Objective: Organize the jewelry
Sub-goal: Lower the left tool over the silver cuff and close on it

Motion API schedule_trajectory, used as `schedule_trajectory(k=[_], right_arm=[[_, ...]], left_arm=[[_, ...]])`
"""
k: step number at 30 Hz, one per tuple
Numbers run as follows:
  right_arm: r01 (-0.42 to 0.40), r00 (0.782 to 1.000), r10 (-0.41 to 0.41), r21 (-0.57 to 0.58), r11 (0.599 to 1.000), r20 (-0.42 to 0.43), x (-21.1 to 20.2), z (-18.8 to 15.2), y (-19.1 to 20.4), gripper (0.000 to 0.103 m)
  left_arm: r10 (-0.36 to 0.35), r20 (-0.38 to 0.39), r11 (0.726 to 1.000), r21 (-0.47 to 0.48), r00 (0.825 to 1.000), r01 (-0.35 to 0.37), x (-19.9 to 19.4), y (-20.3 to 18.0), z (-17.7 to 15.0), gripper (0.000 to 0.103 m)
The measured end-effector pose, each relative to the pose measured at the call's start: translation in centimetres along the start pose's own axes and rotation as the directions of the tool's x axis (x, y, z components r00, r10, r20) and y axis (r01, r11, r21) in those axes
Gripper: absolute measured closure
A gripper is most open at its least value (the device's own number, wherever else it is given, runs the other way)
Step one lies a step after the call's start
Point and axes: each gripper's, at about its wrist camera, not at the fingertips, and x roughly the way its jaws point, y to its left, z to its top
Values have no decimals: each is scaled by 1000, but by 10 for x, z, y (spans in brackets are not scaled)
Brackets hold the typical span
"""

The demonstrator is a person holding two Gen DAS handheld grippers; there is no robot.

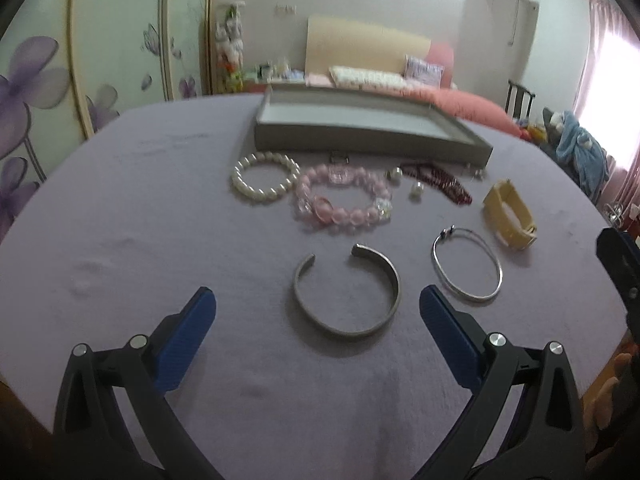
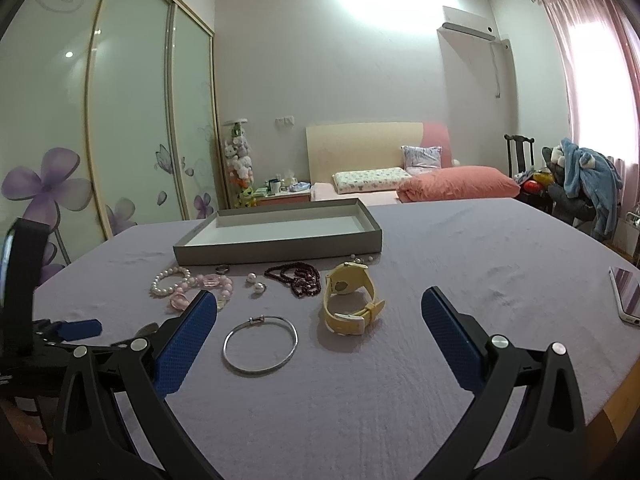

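Jewelry lies on a purple tablecloth [image 1: 120, 208] before an empty grey tray [image 1: 460, 150], also in the right wrist view [image 2: 280, 254]. An open silver cuff [image 1: 346, 292] lies just ahead of my open, empty left gripper [image 1: 318, 304]. A thin silver bangle [image 1: 467, 263] [image 2: 260, 345], yellow watch [image 1: 509, 214] [image 2: 350, 300], pink bead bracelet [image 1: 344, 202], white pearl bracelet [image 1: 265, 176] and dark red bead strand [image 1: 440, 182] [image 2: 298, 278] lie around. My right gripper [image 2: 320, 306] is open and empty, the watch just beyond it.
Two pearl earrings [image 2: 256, 283] and a small ring [image 2: 223, 269] lie near the tray. A phone [image 2: 628, 294] lies at the table's right edge. The left gripper [image 2: 76, 330] shows at the right view's left. A bed and wardrobe stand behind.
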Motion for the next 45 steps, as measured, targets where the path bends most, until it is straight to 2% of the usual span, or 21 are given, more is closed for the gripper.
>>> schedule_trajectory(k=[3, 6, 9, 11, 17, 20, 25, 28, 31, 37, 40, 45], right_arm=[[3, 1000, -3, 7, 1000, -13, 5, 0, -3, 2], [6, 1000, -5, 10, 1000, -21, 8, 0, -4, 2], [9, 1000, -9, 10, 1000, -28, 9, 1, -4, 2], [11, 999, -10, 13, 1000, -31, 11, 2, -5, 2], [9, 999, -8, 23, 1000, -43, 17, 4, -6, 2], [11, 999, -10, 21, 1000, -46, 17, 4, -6, 2], [20, 998, -19, 14, 1000, -63, 23, 10, -6, 2], [25, 996, -24, 12, 1000, -91, 33, 16, -8, 2], [36, 991, -35, 7, 999, -128, 43, 20, -11, 2], [66, 964, -66, -10, 998, -259, 74, 27, -15, 2], [97, 934, -108, -52, 994, -339, 95, 30, -14, 2], [106, 898, -122, -59, 993, -423, 120, 29, -18, 2]], left_arm=[[-2, -53, 1000, 7, 999, 3, 12, -5, 5, 4], [26, -96, 1000, 16, 995, -24, 25, -10, 6, 4], [61, -109, 998, 37, 992, -57, 30, -15, 10, 4], [71, -116, 997, 49, 991, -66, 31, -18, 11, 9], [76, -117, 996, 56, 990, -69, 33, -19, 17, 24], [73, -95, 996, 65, 993, -67, 31, -20, 17, 38], [46, -84, 997, 62, 995, -41, 32, -12, 20, 38], [29, -82, 1000, 7, 996, -29, 32, 4, 25, 38], [47, -63, 998, -44, 997, -49, 30, 23, 31, 38], [70, -36, 994, -77, 997, -73, 27, 46, 42, 38], [75, -26, 993, -86, 997, -77, 28, 55, 48, 38], [74, -16, 993, -94, 997, -76, 30, 65, 54, 38]])
